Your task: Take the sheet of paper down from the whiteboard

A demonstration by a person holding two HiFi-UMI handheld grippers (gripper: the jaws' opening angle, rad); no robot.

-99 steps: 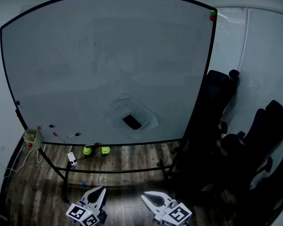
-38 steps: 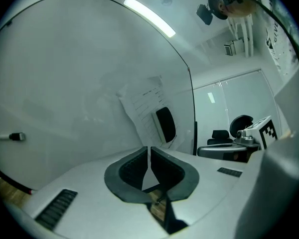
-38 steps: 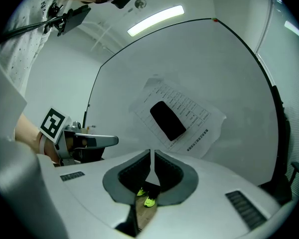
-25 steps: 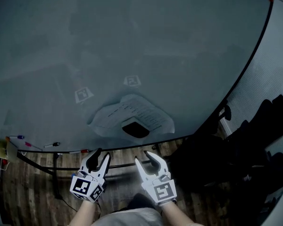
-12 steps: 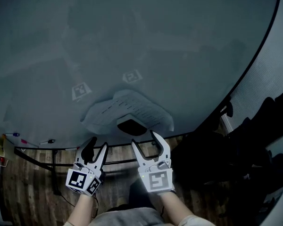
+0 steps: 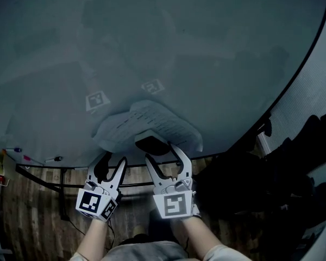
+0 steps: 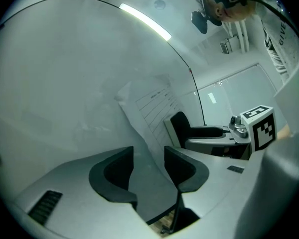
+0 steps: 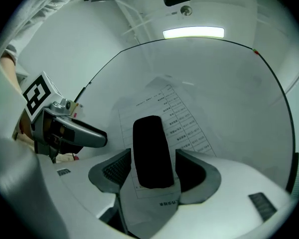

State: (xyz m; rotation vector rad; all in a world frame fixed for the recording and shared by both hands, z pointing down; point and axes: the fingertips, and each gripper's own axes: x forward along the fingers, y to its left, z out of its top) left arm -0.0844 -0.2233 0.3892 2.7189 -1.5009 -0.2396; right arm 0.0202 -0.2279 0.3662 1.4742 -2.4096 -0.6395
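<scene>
Both claws stand open, and their jaws have just been opening. On the right gripper [image 8: 153, 159] I read the two jaws set wide, one on each side of a black block [image 8: 152, 151]. A narrow gap shows between each pad and the block, so nothing is gripped. The block lies flat on the sheet of paper [image 8: 187, 121], long side upright, over the lower middle of the printed lines. On the left gripper [image 7: 148, 156] I read the jaws apart, with the sheet's left edge running up between them. The pads do not press on it. In that view the edge stands off the whiteboard [image 7: 65, 68] rather than lying flat against it.

In the head view both grippers sit at the lower centre of the frame, side by side and near each other. Their marker cubes [image 6: 95, 203] face me, and forearms [image 6: 91, 241] lead down from them to the bottom edge. The sheet is just above the jaws, low on the board and slightly left of centre, with its upper part bowed. The board fills the upper frame, and faint mirror images of the two cubes show on it above the sheet. At lower left, markers [image 6: 54, 159] lie along the board's lower edge. A wood floor [image 6: 38, 216] shows below them. Dark chairs [image 6: 309, 145] stand at the right edge.
</scene>
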